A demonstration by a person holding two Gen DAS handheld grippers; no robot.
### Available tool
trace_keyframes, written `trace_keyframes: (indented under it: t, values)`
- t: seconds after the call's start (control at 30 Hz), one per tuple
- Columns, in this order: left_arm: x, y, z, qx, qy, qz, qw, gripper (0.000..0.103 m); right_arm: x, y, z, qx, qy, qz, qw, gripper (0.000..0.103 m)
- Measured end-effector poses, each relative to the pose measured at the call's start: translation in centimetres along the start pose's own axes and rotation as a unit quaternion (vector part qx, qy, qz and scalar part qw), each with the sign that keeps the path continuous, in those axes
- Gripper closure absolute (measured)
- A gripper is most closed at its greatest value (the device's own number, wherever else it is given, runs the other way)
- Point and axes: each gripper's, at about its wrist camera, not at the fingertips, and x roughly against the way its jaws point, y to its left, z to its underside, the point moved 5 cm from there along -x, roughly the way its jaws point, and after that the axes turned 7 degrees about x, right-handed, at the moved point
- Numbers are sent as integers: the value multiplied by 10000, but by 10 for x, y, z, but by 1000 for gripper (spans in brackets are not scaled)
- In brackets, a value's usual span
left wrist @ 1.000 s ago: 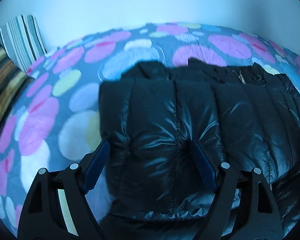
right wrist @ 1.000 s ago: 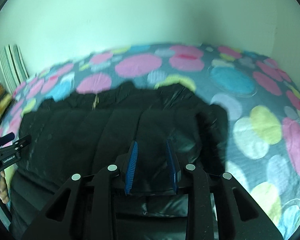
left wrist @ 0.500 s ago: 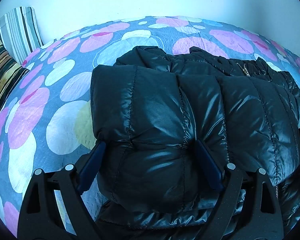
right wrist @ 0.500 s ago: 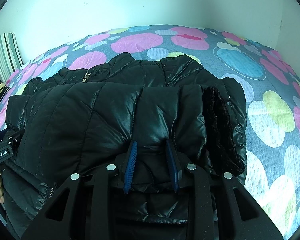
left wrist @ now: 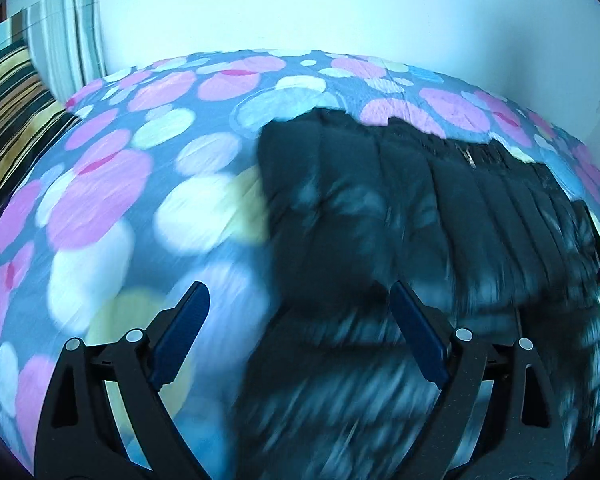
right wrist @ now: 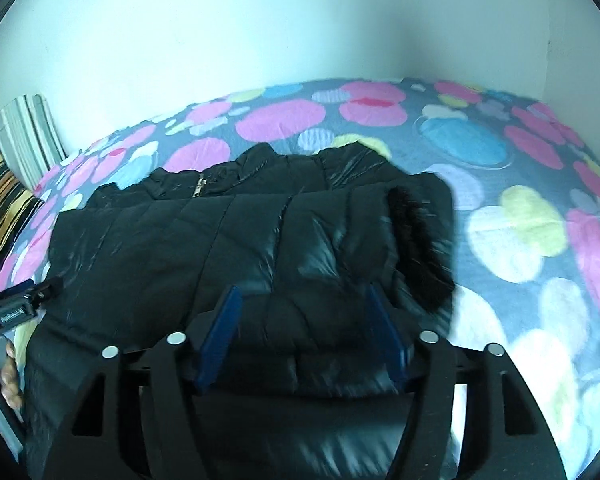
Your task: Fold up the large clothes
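The puffer jacket (right wrist: 228, 248) is glossy black, quilted in stitched panels, with a black fur trim (right wrist: 420, 248) along its right edge and a pale metal zip pull (right wrist: 199, 189) near the collar. The bedspread (right wrist: 520, 168) is grey-blue, patterned with pink, pale blue, white and yellow-green circles. One pillow (left wrist: 66, 36) has grey, white and dark stripes; another (left wrist: 8, 120) is striped yellow, brown and black. The wall (right wrist: 260, 28) is plain white. Each gripper is black with blue pads (right wrist: 220, 332)
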Motion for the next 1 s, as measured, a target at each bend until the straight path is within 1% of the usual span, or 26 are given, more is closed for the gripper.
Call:
trace_keyframes:
  t: [0.1, 0.23, 0.3, 0.4, 0.5, 0.57, 0.63, 0.73, 0.8, 0.83, 0.87, 0.9, 0.93, 0.97, 1.0]
  values:
    - [30, 28, 37, 122, 111, 39, 9999, 11, 33, -12, 22, 69, 8, 0, 10000, 36]
    - [58, 52, 80, 327, 376, 329, 9982, 11, 74, -32, 68, 61, 189, 12, 9998, 36]
    - [72, 59, 103, 372, 513, 525, 9966, 11, 91, -37, 90, 82, 290, -5, 9995, 36]
    - [84, 63, 130, 382, 702, 741, 9940, 11, 116, -44, 125, 119, 407, 121, 9990, 36]
    - [95, 65, 158, 333, 915, 1033, 9899, 11, 130, -46, 155, 29, 571, 43, 9984, 36]
    - [97, 64, 171, 238, 1004, 1163, 9878, 11, 137, -47, 170, -5, 659, -45, 9978, 36]
    - [102, 62, 184, 142, 986, 1213, 9876, 11, 141, -46, 186, -67, 790, -219, 9966, 36]
    - [106, 57, 191, 180, 1002, 1413, 9847, 11, 145, -43, 206, -282, 925, -483, 9941, 36]
    - [108, 55, 193, 163, 1002, 1496, 9835, 12, 149, -40, 212, -351, 893, -581, 9937, 36]
    - [109, 53, 194, 120, 987, 1547, 9829, 16, 150, -37, 213, -336, 887, -638, 9934, 36]
    - [109, 52, 196, 101, 987, 1590, 9823, 19, 151, -34, 214, -296, 884, -706, 9931, 37]
    - [110, 51, 196, 98, 988, 1646, 9813, 24, 152, -28, 215, -233, 874, -814, 9926, 44]
    - [111, 50, 197, 106, 983, 1723, 9801, 29, 152, -25, 216, -192, 882, -863, 9922, 49]
    - [112, 49, 198, 115, 981, 1773, 9792, 34, 153, -20, 218, -130, 886, -903, 9919, 57]
    - [112, 49, 199, 136, 984, 1819, 9783, 37, 153, -19, 219, -108, 876, -920, 9918, 65]
